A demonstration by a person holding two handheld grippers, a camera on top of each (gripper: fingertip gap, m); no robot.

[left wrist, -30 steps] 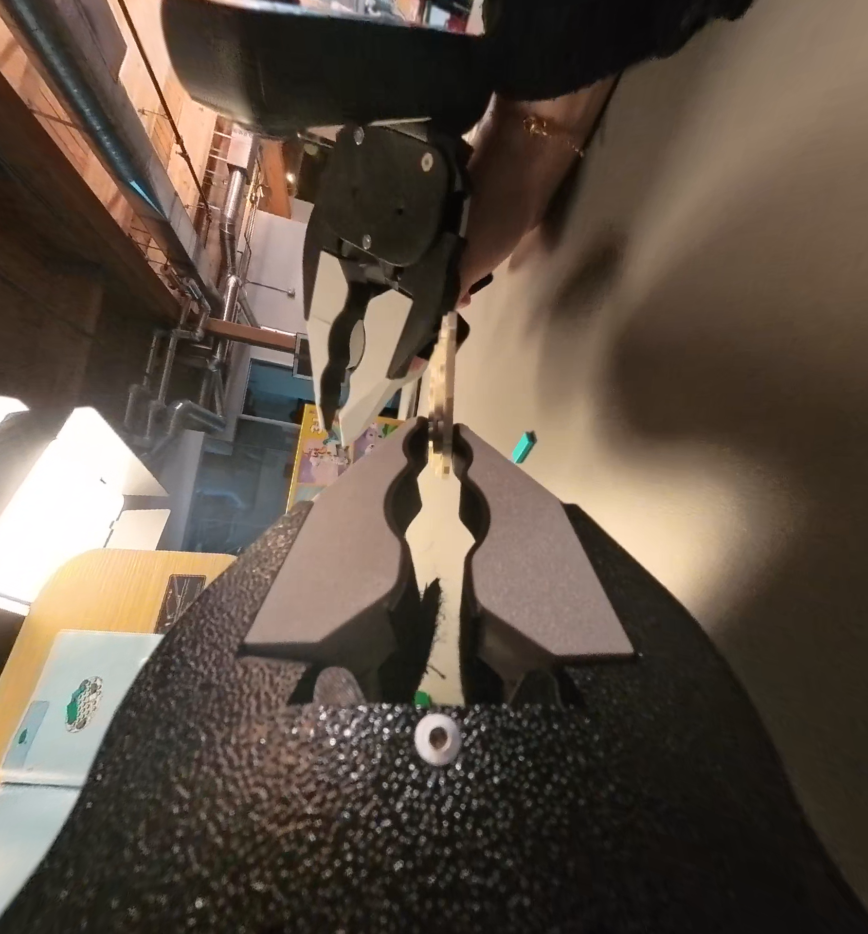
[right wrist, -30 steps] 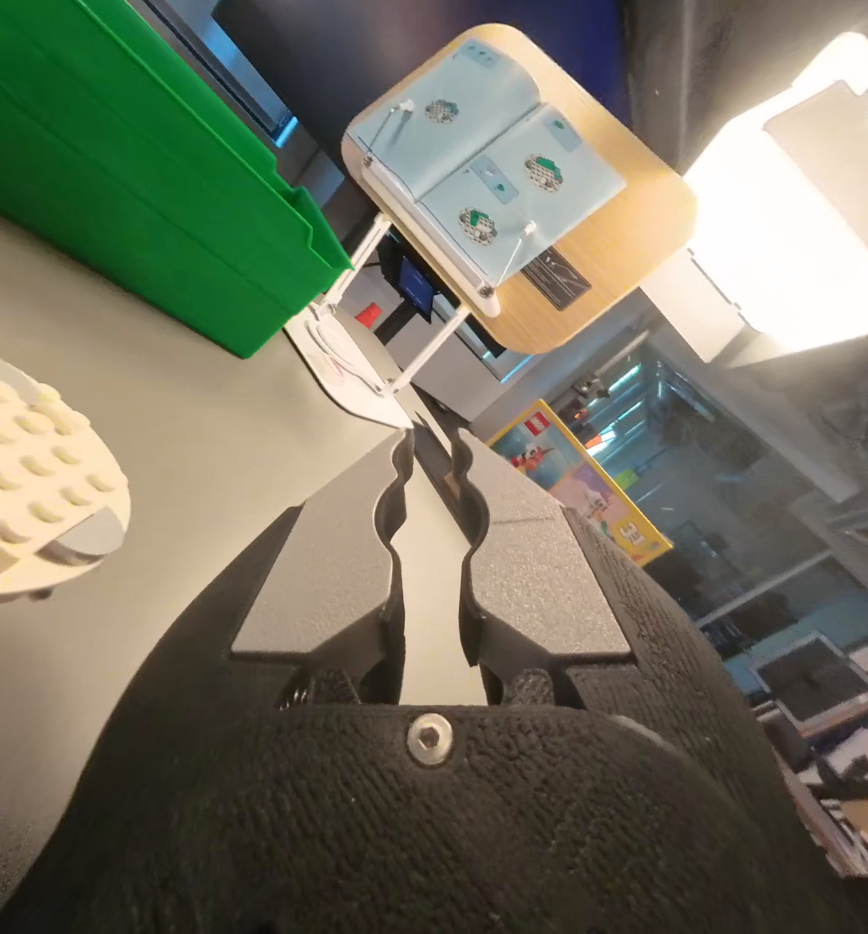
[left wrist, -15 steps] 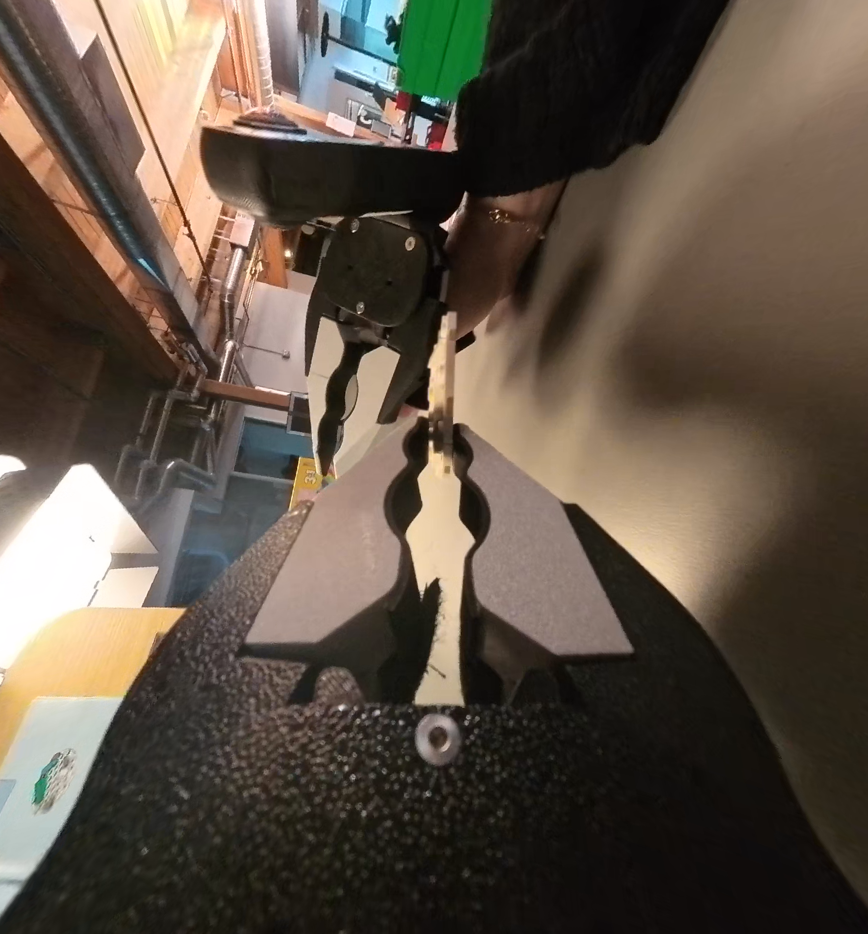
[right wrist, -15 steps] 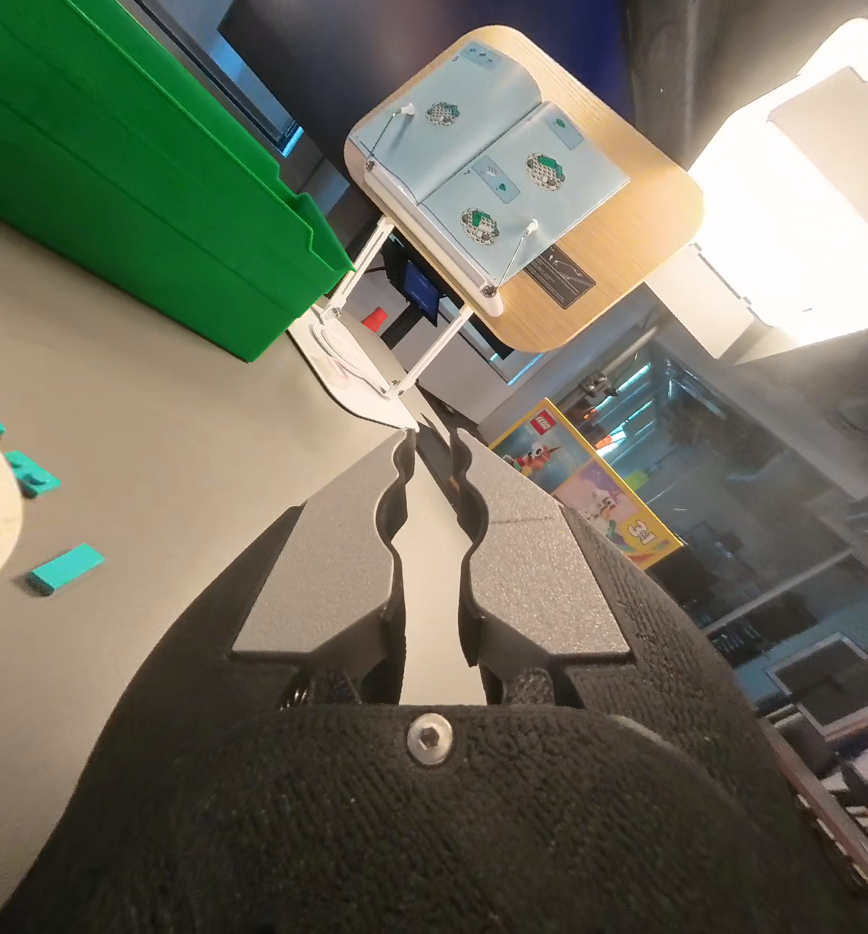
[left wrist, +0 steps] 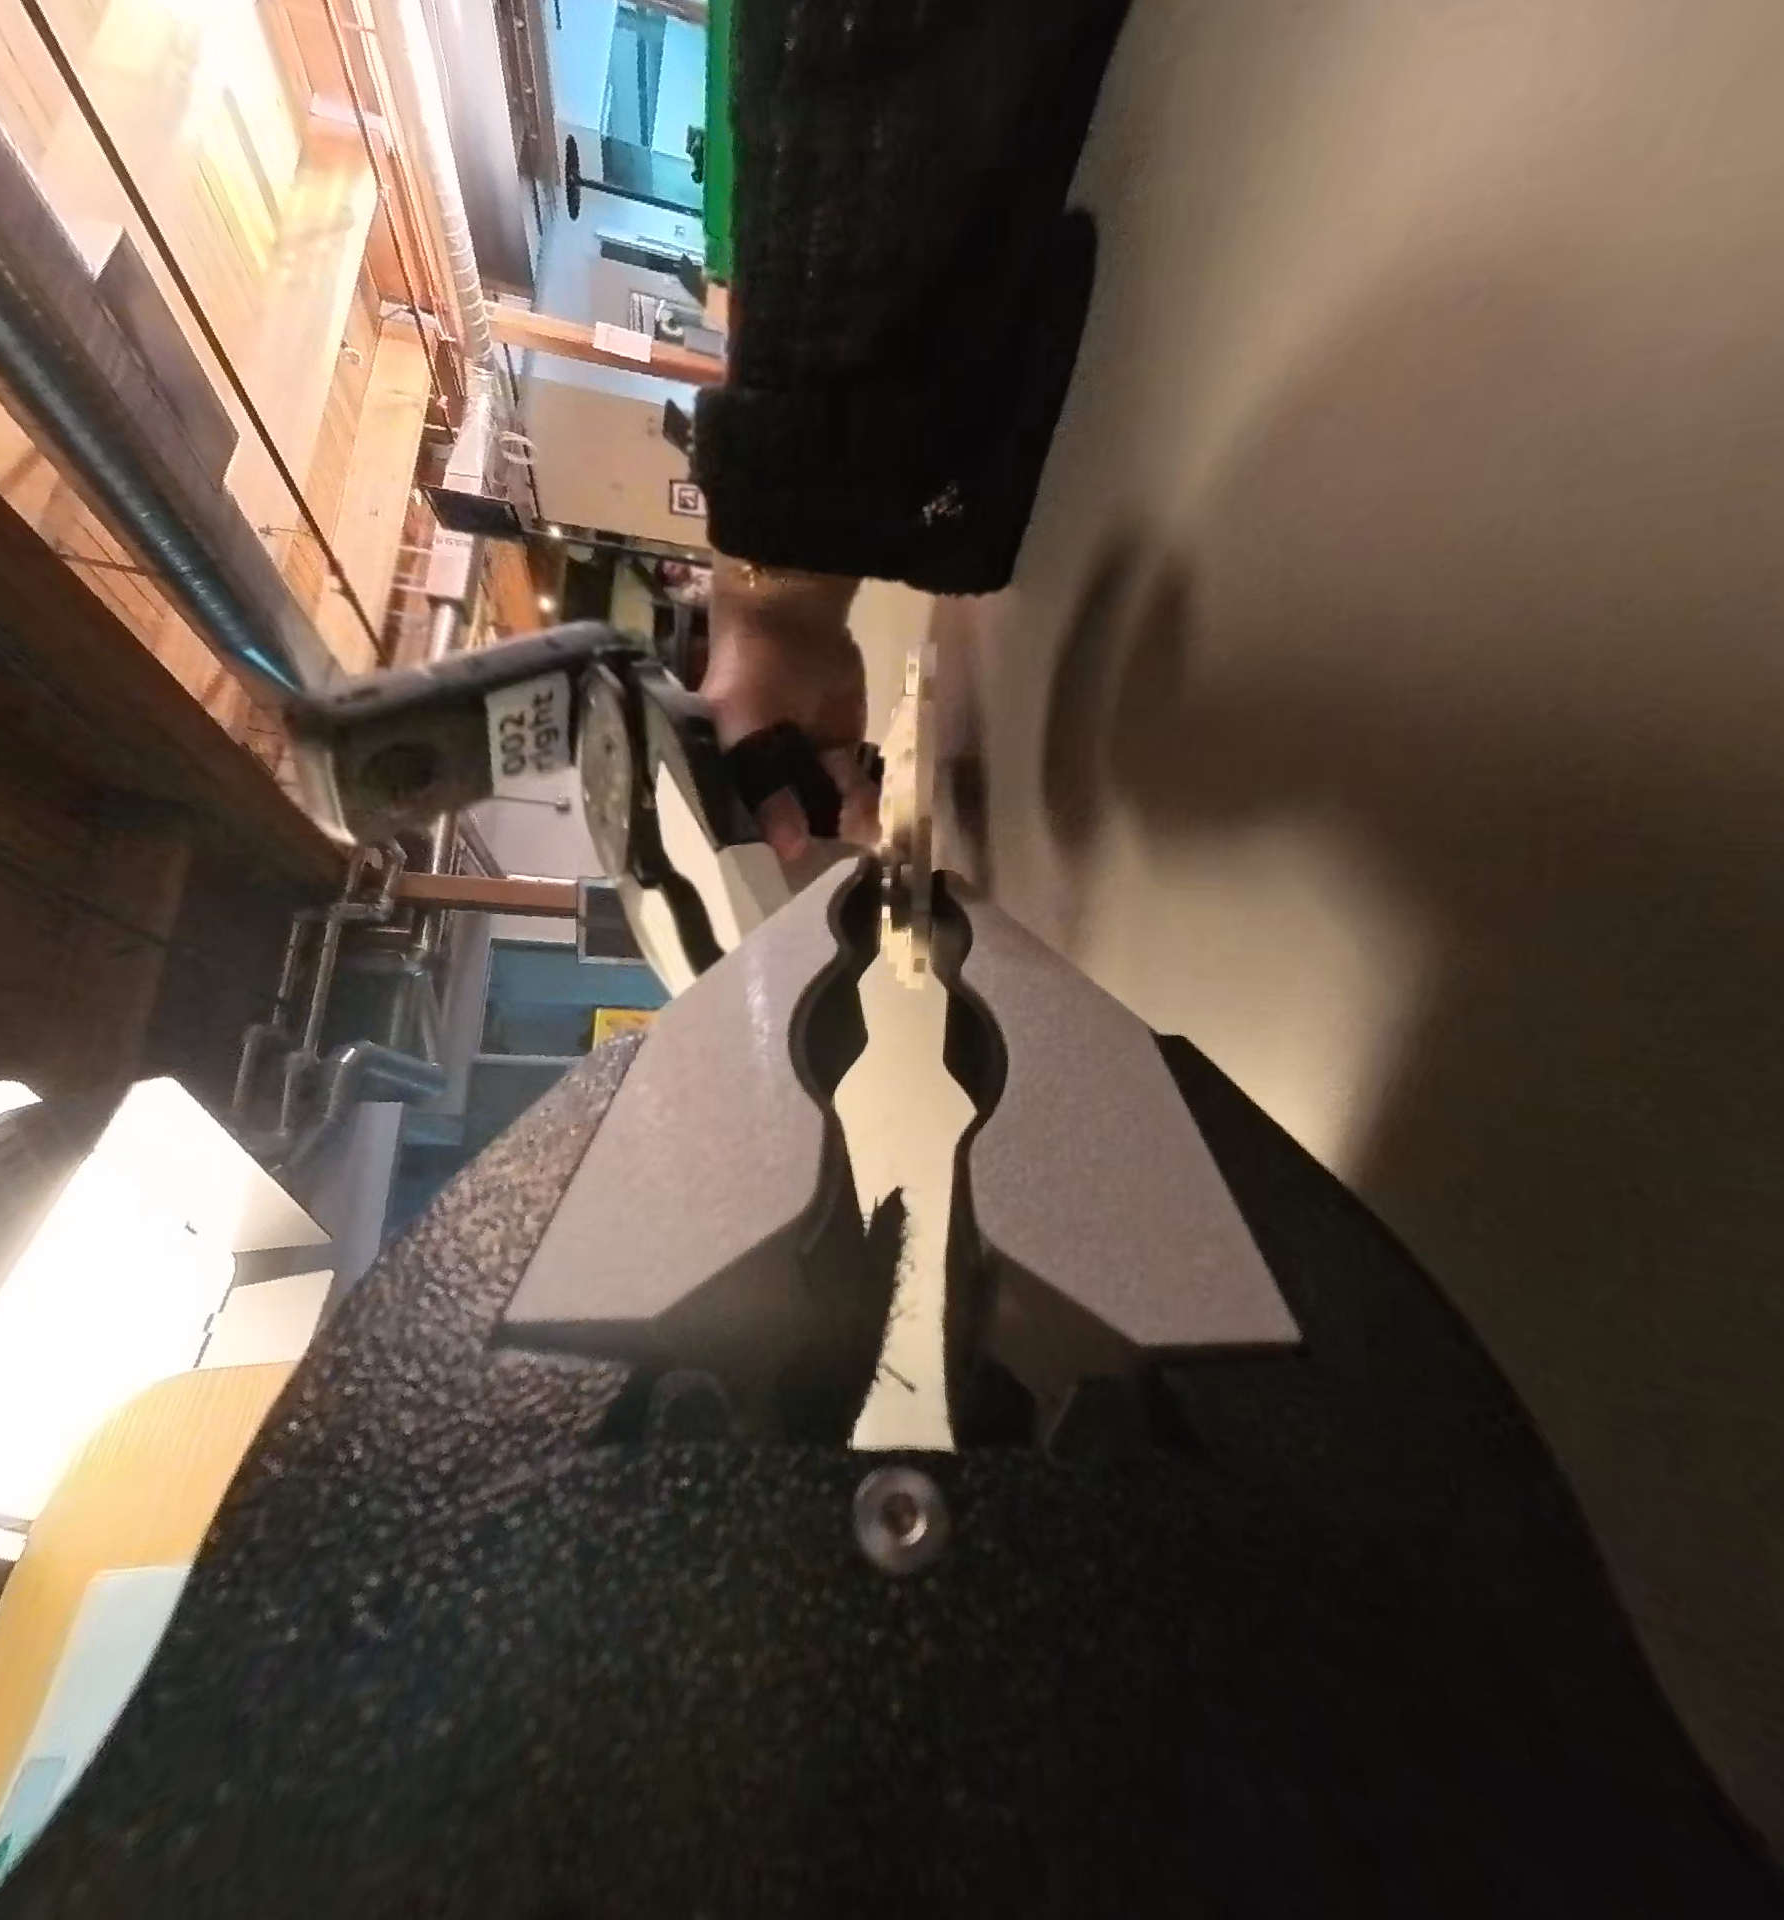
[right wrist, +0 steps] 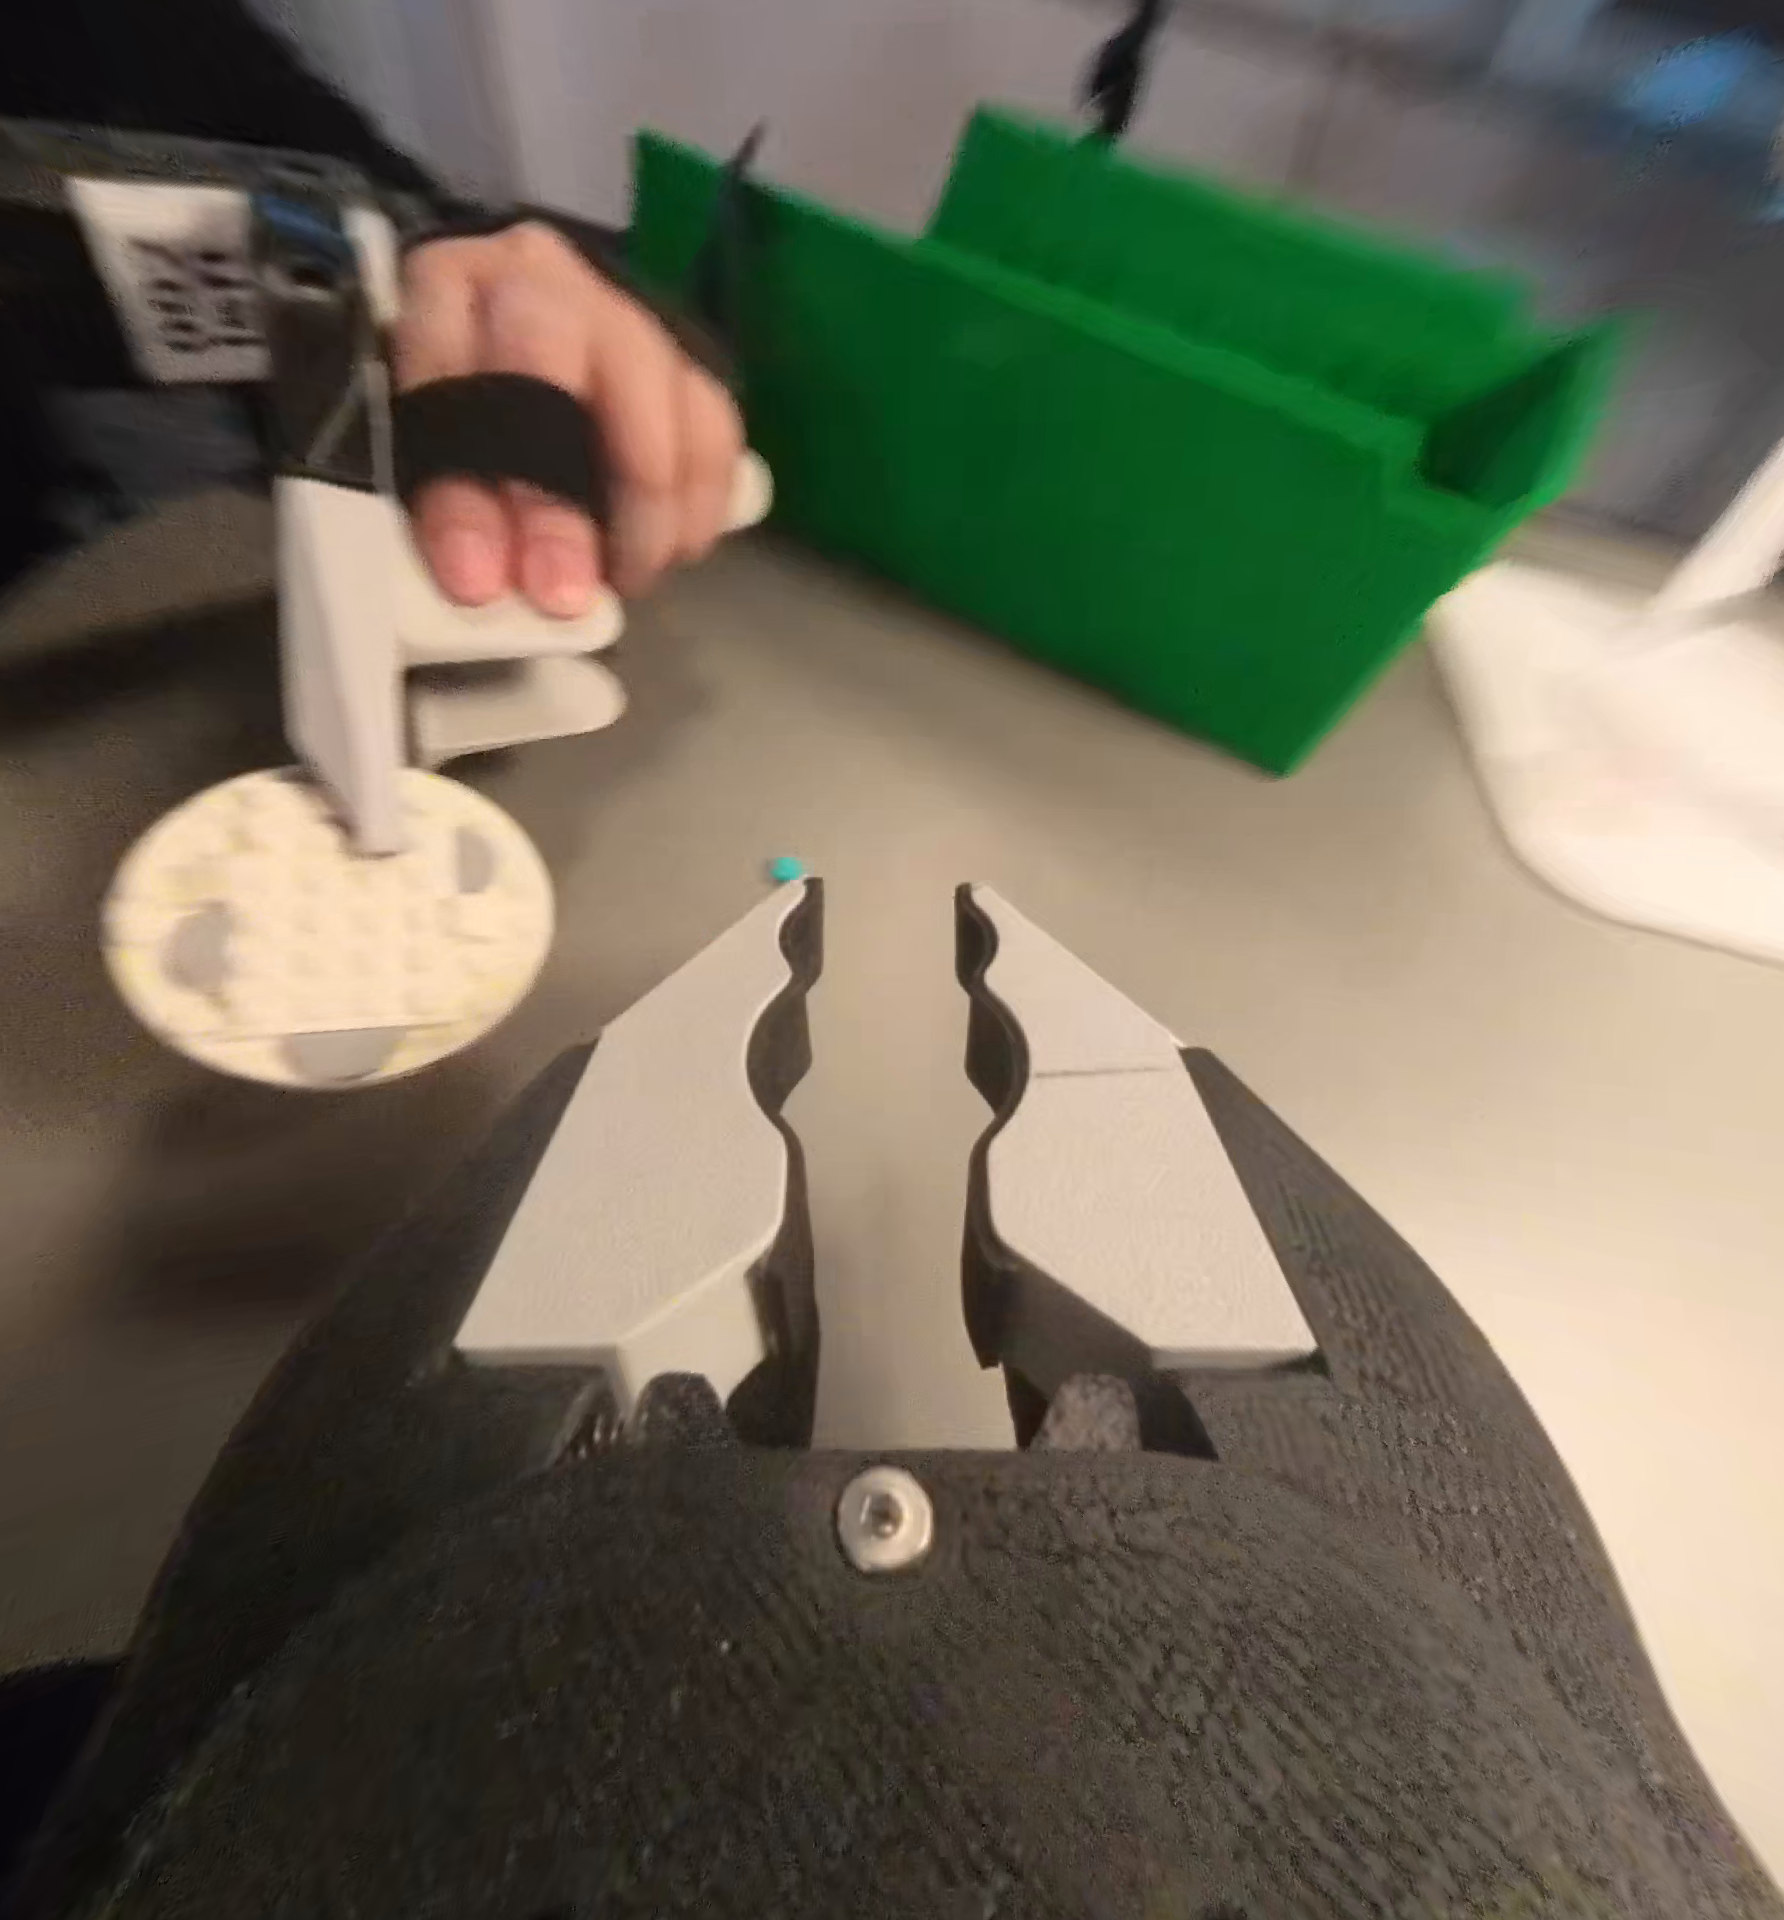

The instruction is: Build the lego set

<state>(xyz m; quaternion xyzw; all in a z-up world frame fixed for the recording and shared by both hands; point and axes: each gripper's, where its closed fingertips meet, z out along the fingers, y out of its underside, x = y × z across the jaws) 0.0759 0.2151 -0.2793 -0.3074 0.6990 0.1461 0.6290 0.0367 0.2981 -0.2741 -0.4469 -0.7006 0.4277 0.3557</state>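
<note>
Left gripper (left wrist: 909, 902): its two grey fingers are pinched onto the edge of the round cream plate, seen edge-on in its own view; in the right wrist view it comes down onto the plate from 12 o'clock.
Round cream plate (right wrist: 327, 928): a studded disc with three grey inserts, at about 9 o'clock from the right gripper's tips, lying on or just above the table; blur hides which.
Right gripper (right wrist: 888, 902): fingers parted with a clear narrow gap, nothing between them, low over the table.
Teal piece (right wrist: 785, 868): a tiny stud on the table, just beside the right gripper's left fingertip, at 11 o'clock.
Green bin (right wrist: 1127, 436): stands at 12 to 1 o'clock, well apart from the plate.
Hand (right wrist: 555, 416): grips the left gripper's handle, a black strap across the fingers.
Table (right wrist: 1387, 1091): pale grey.
</note>
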